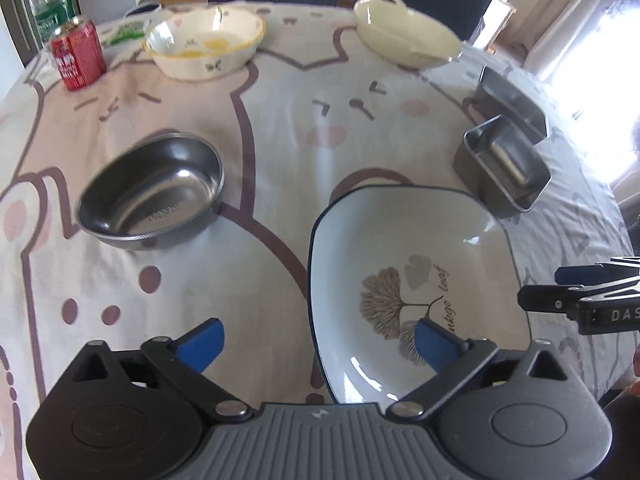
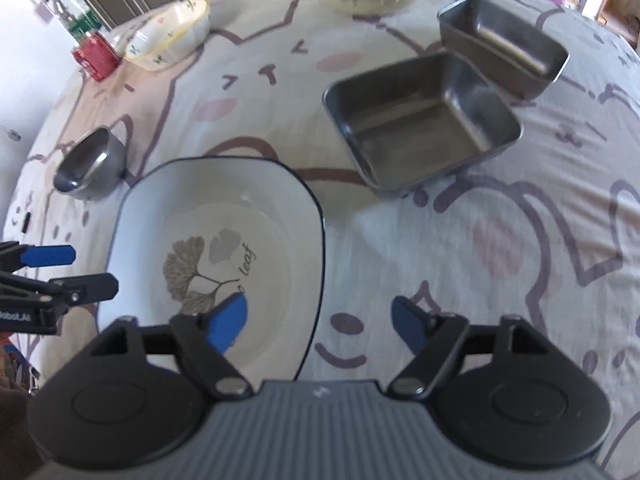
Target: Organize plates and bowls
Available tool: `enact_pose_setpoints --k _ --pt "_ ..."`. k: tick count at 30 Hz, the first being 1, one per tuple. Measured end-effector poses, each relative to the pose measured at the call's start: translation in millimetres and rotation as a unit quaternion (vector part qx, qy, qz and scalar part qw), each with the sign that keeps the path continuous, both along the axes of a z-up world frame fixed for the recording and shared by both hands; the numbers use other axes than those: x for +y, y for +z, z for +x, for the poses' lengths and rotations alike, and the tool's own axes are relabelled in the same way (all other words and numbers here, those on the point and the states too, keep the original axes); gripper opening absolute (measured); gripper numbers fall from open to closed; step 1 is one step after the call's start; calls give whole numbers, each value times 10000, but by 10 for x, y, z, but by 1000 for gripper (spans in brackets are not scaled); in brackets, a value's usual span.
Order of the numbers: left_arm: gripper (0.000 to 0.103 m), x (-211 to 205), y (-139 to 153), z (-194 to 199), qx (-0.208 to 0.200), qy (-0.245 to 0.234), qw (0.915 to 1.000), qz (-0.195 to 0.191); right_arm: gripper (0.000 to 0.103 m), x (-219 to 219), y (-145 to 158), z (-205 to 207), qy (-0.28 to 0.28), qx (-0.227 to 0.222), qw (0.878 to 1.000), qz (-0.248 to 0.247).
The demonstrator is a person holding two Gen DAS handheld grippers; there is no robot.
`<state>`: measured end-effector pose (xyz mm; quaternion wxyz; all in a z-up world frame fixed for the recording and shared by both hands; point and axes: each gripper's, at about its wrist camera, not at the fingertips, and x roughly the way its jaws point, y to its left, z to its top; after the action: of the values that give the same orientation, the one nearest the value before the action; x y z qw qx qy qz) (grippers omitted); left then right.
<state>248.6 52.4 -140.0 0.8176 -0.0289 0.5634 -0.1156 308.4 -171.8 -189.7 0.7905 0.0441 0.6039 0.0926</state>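
Left wrist view: cartoon-print cloth (image 1: 280,128) covers the counter; bright window glare at right; both grippers' jaws spread wide, holding nothing; ginkgo plate (image 1: 420,248) partly hidden.

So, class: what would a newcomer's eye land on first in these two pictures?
The white ginkgo-leaf plate lies nearest on the cartoon tablecloth, with the open left gripper and right gripper astride its edges. Two steel rectangular trays sit beyond it, and a red can far left.

The green-labelled bottle (image 1: 50,0) was cut off by the far left edge (its cap out of view). The gripper body hid the leaf plate's (image 1: 420,280) near rim, and its lettering partly.
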Motion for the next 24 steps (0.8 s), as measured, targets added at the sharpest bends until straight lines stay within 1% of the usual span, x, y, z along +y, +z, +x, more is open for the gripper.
enact_pose_setpoints --k 2,3,6,9,12,14,18,21,24 --pt "103 23 85 -35 -175 -2 9998 19 94 -38 80 -40 -18 -128 9999 17" --pt "103 33 131 -46 -267 -3 9996 24 99 -52 126 -62 -13 -226 9997 -9" --pt "103 73 295 -78 -586 60 9983 -16 103 -113 291 -119 18 -595 9982 -18" --pt "103 85 484 -100 -1006 158 9948 -31 103 -190 465 -146 13 -961 9954 -8" --pt "103 73 665 -97 -1426 219 9895 -85 103 -243 643 -139 -64 -1374 9905 26" --pt "103 59 771 -78 -1682 275 9853 -146 103 -298 769 -104 -152 -1656 9860 67" --pt "103 -36 919 17 -2156 354 9757 -141 103 -375 927 -5 -367 -2125 9762 248" --pt "103 -136 959 152 -2381 357 9706 -88 103 -389 990 149 -606 -2433 9669 466" --pt "103 -210 953 332 -2491 324 9679 -84 103 -449 1001 339 -966 -2629 9574 708"
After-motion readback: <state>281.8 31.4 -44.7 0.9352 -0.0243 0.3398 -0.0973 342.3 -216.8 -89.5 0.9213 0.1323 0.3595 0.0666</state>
